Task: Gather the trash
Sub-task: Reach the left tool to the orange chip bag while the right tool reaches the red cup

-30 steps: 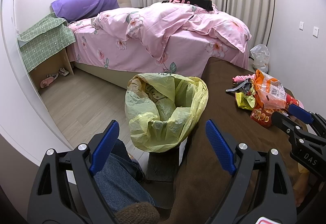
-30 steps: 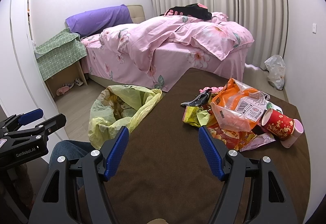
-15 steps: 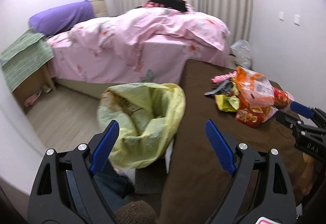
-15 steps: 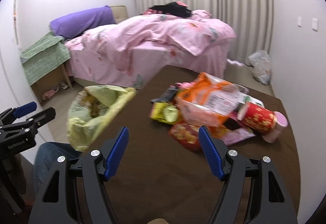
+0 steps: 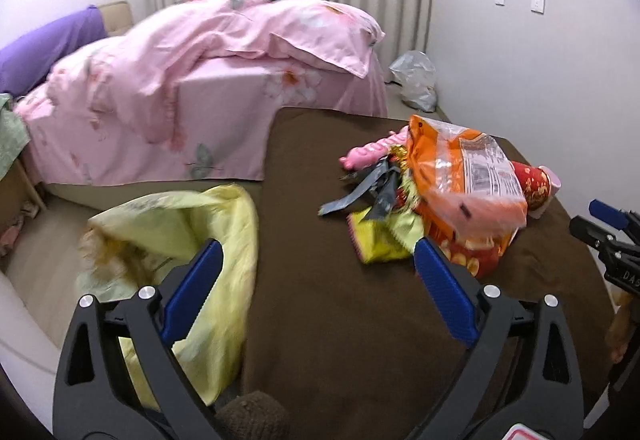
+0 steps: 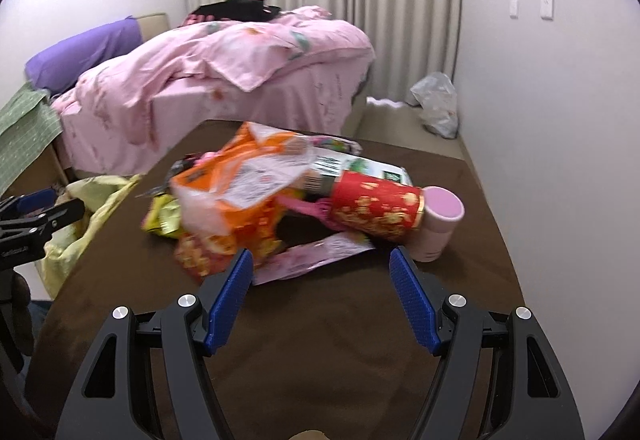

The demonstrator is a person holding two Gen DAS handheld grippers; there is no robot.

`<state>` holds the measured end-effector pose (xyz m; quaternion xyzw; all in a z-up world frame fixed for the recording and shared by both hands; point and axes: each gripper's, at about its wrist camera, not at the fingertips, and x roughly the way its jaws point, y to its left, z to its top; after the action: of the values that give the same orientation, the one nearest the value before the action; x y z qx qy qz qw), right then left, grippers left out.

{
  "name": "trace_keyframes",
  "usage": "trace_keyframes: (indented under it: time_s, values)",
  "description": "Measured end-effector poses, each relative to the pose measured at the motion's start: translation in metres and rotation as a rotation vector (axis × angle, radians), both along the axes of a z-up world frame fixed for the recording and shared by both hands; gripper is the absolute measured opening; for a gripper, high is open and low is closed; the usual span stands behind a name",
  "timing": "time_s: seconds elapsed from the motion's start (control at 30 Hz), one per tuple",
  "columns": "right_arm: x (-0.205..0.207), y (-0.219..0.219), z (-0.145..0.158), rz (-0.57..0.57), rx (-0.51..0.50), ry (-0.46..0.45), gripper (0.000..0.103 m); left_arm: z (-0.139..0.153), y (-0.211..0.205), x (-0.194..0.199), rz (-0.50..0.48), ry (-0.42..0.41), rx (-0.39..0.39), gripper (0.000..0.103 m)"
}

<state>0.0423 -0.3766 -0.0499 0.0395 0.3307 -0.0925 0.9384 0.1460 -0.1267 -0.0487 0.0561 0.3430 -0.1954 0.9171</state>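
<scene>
Right gripper [image 6: 320,280]: fingers spread wide, nothing between them, over bare brown table [image 6: 320,360]. Left gripper [image 5: 316,272]: also spread and empty, straddling the table's left edge.

Yellow trash bag [image 5: 224,240]: one, mouth agape, hanging just beside that left edge, lower part cut off behind the left gripper, blurred.

Trash pile, mid-table, all touching:
- 1 orange clear-window bag [image 6: 236,180] on top
- 1 red-gold cup [image 6: 376,208] on its side, over a pink cup [image 6: 438,220]
- 1 yellow wrapper [image 5: 380,236]
- 1 pink wrapper [image 6: 316,256], flat, nearest the right gripper
- 1 grey strip [image 5: 360,192]
- green-white package [image 6: 360,168], mostly buried

Other items under the orange bag can't be counted.

Behind: 1 pink bed [image 6: 240,72], 1 purple pillow [image 6: 84,56], 1 white bag [image 6: 436,104] on the floor by the wall.
</scene>
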Motion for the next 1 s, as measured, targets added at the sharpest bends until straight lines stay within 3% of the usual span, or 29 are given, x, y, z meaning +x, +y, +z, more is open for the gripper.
trace_keyframes:
  time_s: [0.13, 0.23, 0.37, 0.47, 0.63, 0.77, 0.93, 1.0]
  values:
    - [0.008, -0.016, -0.007, 0.002, -0.004, 0.005, 0.068, 0.001, -0.018, 0.033, -0.078, 0.059, -0.068, 0.091]
    - [0.012, -0.021, -0.011, 0.000, -0.035, 0.013, 0.068, 0.004, -0.038, 0.057, -0.123, 0.036, -0.071, 0.082]
    - [0.013, -0.035, -0.010, 0.012, -0.032, 0.008, 0.068, -0.008, -0.061, 0.089, -0.154, 0.099, -0.073, 0.072]
    - [0.020, -0.045, -0.006, 0.096, -0.048, 0.013, 0.068, -0.013, -0.067, 0.095, -0.158, 0.142, -0.096, 0.070]
    - [0.051, -0.043, -0.008, 0.262, -0.288, 0.056, 0.068, -0.005, -0.063, 0.085, -0.158, 0.121, -0.116, 0.070]
    - [0.081, -0.038, -0.021, 0.388, -0.393, 0.096, 0.068, -0.008, -0.056, 0.080, -0.131, 0.154, -0.102, 0.070]
    - [0.109, -0.027, -0.044, 0.428, -0.513, 0.158, 0.067, -0.011, -0.044, 0.070, -0.114, 0.163, -0.097, 0.070]
    - [0.114, -0.023, -0.050, 0.419, -0.543, 0.178, 0.061, -0.012, -0.040, 0.067, -0.120, 0.182, -0.114, 0.070]
